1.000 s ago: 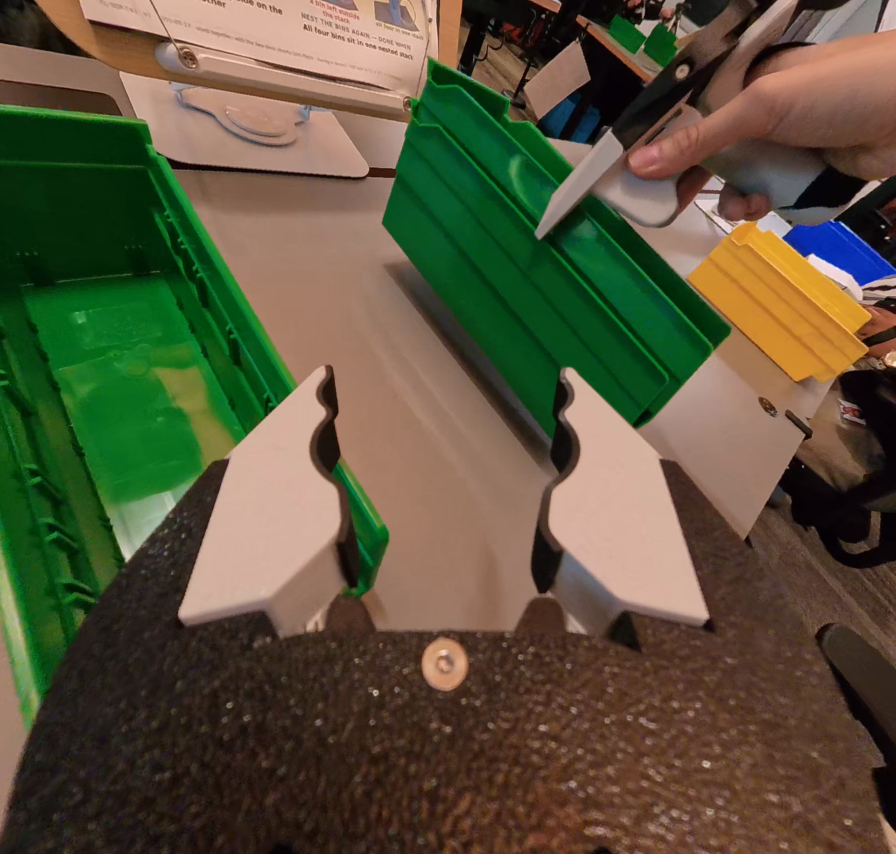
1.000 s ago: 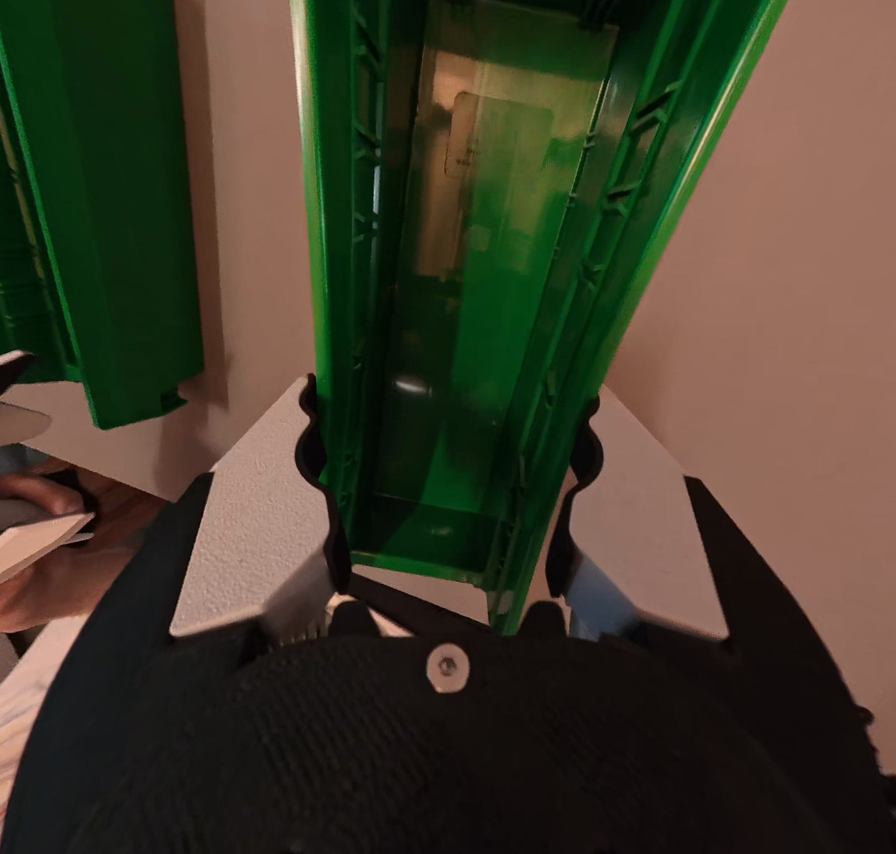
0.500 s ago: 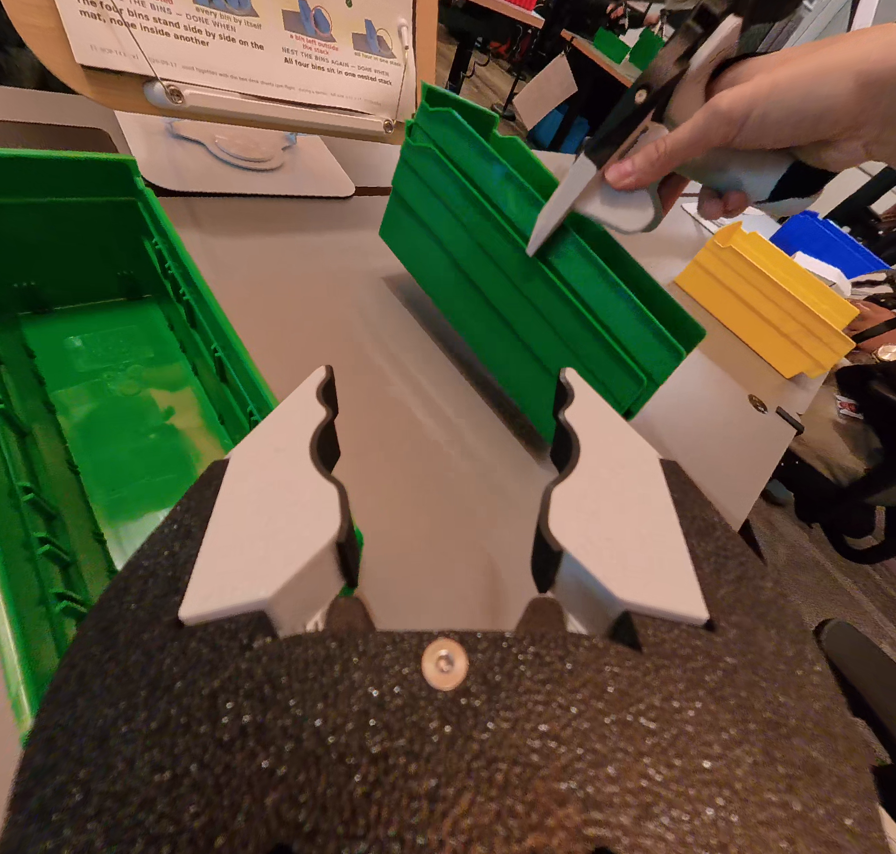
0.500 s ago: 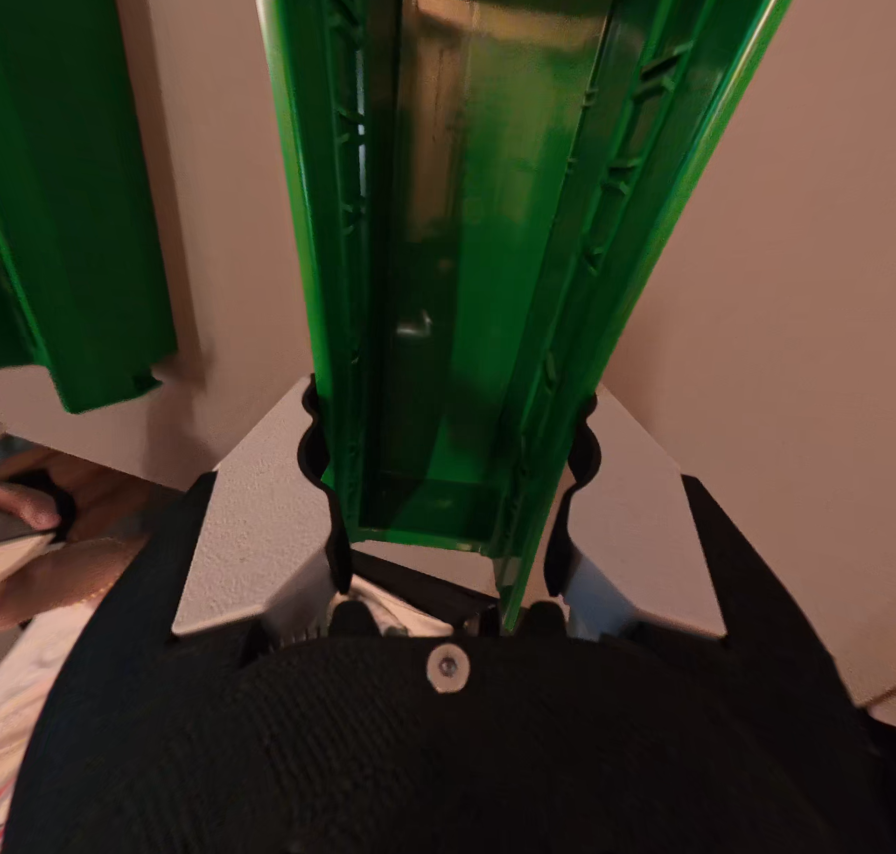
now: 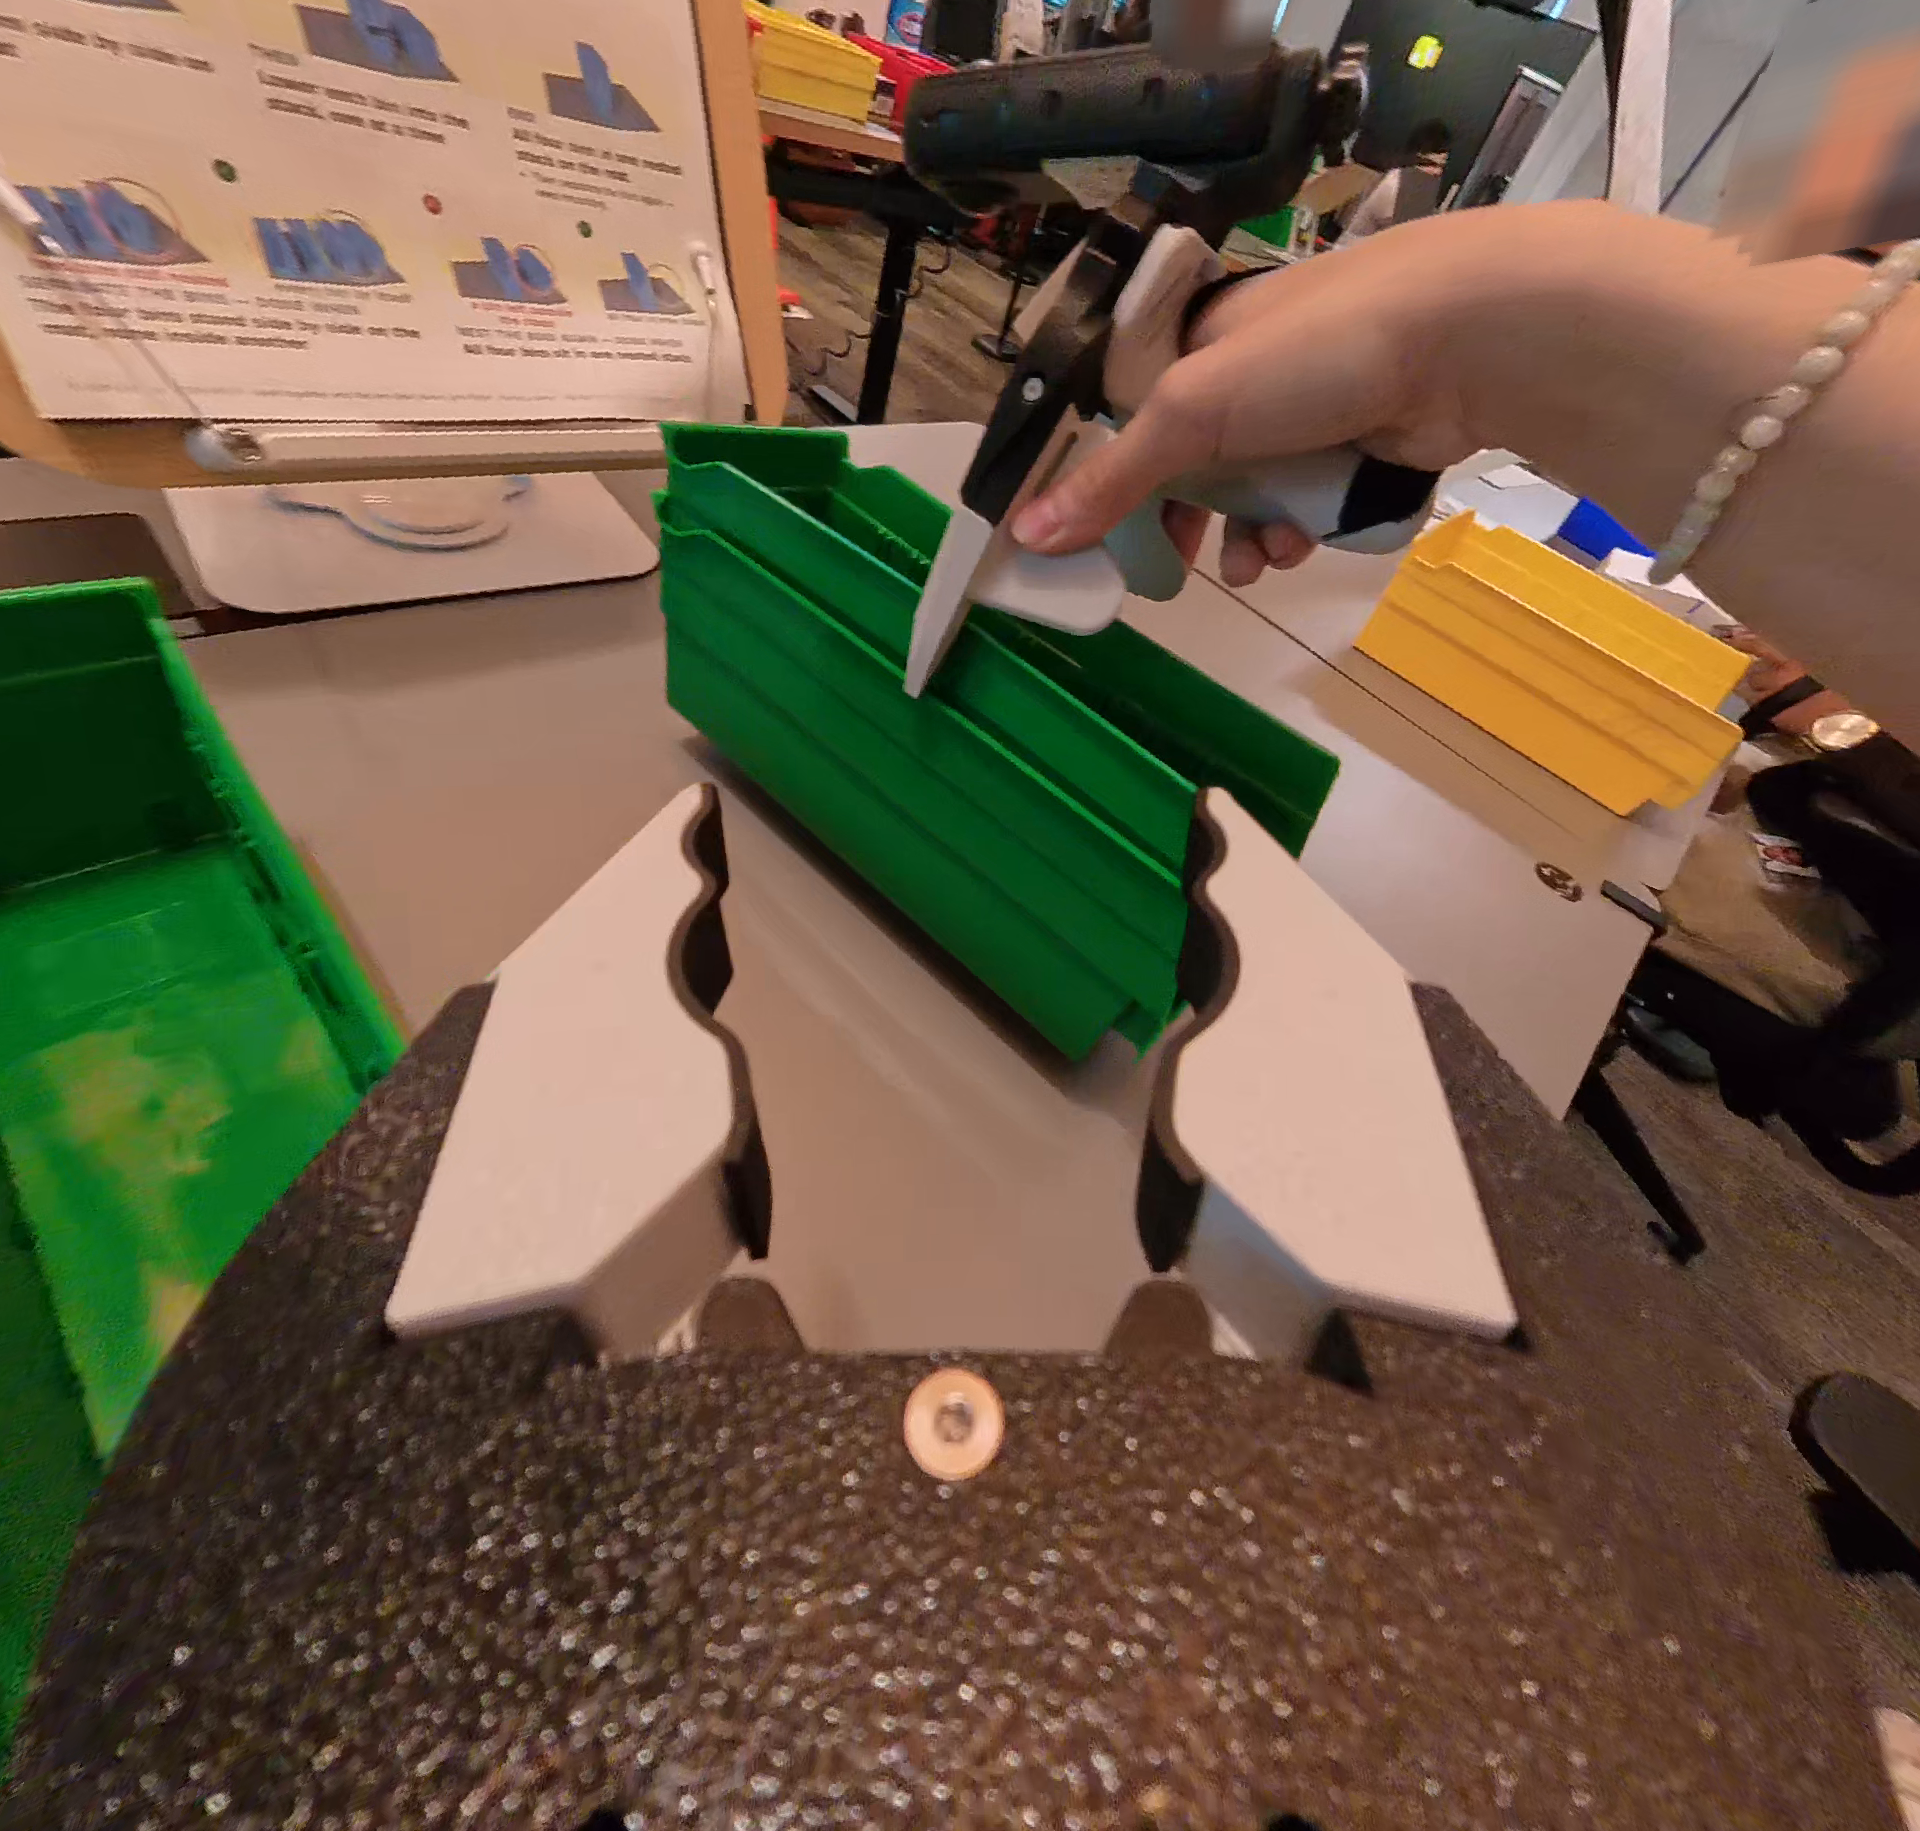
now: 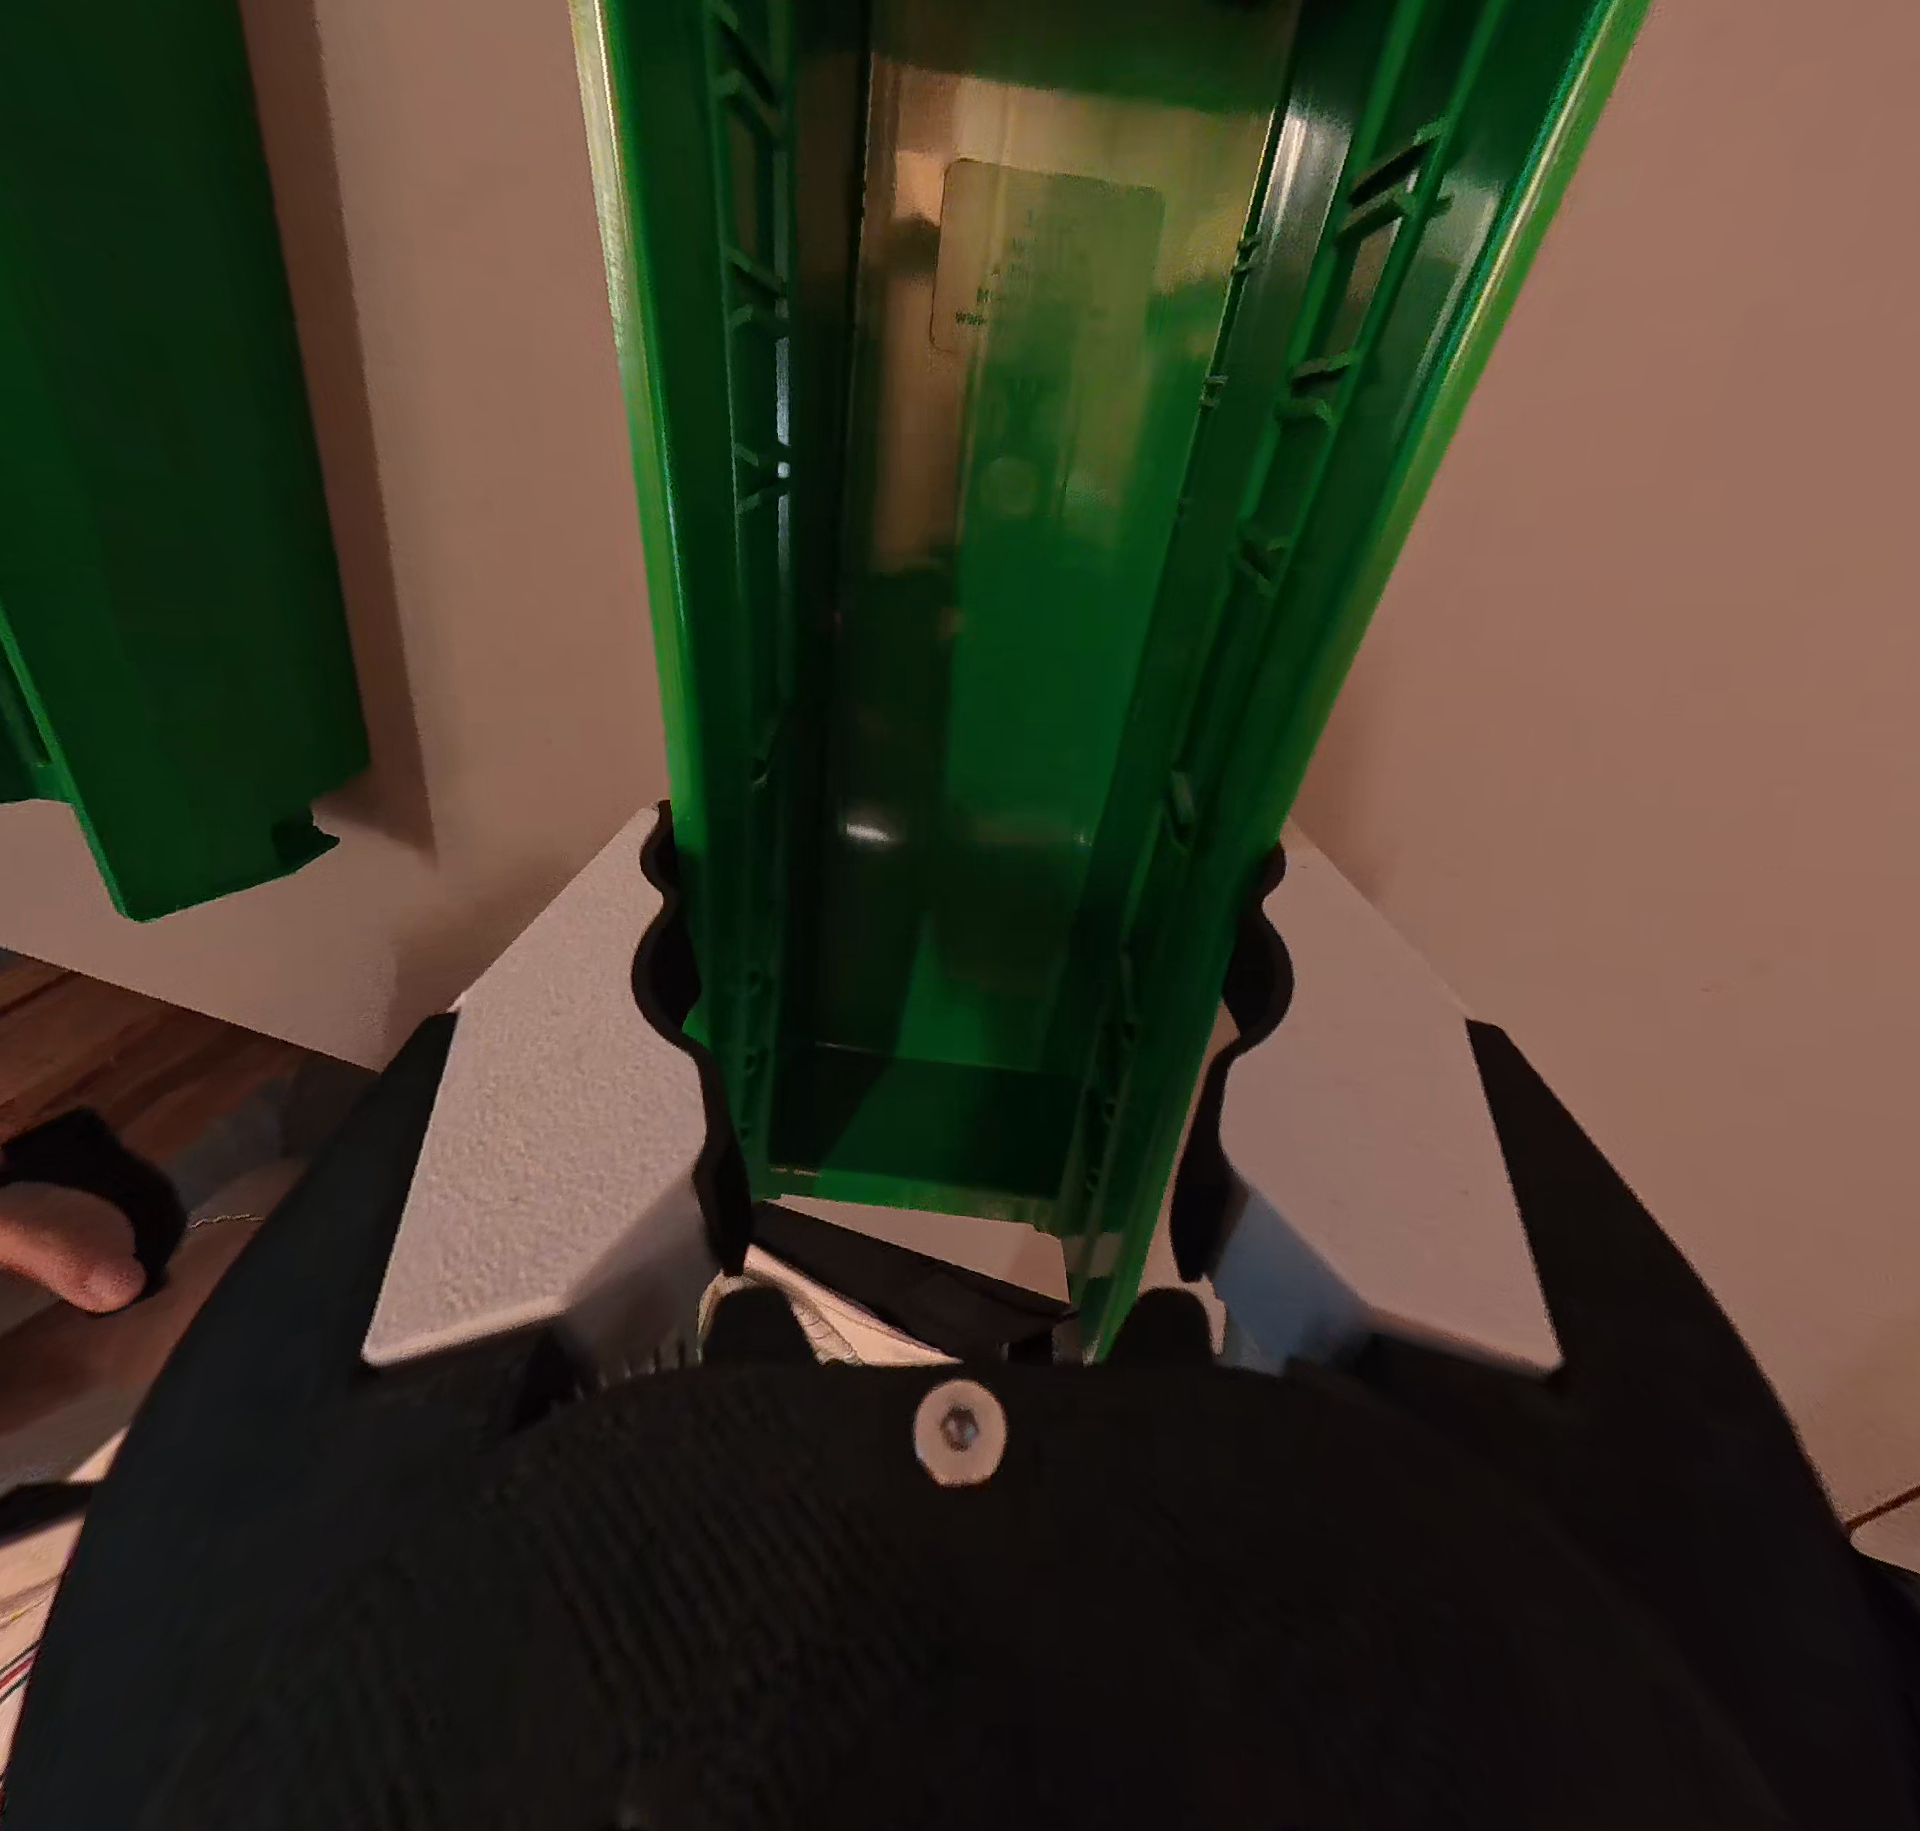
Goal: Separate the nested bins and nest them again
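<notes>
A stack of nested green bins (image 5: pixel 935 825) stands tilted at the middle of the table. My right gripper (image 5: pixel 966 618), held by a hand, reaches down onto its top bin. In the right wrist view my right gripper (image 6: pixel 961 1002) has one finger along each outer wall of that top bin (image 6: pixel 1039 534), and I look into its empty inside. A single green bin (image 5: pixel 135 950) stands apart at the left; it also shows in the right wrist view (image 6: pixel 156 431). My left gripper (image 5: pixel 951 950) is open and empty, between the single bin and the stack.
An instruction board on a stand (image 5: pixel 364 171) rises behind the bins. Yellow nested bins (image 5: pixel 1538 669) and a blue bin (image 5: pixel 1610 534) sit at the right. The table's right edge (image 5: pixel 1507 1012) lies just beyond the stack. Other desks stand in the room behind.
My left gripper has drawn back and up from the single bin's wall, still open. My right gripper has kept its place on the top bin of the stack.
</notes>
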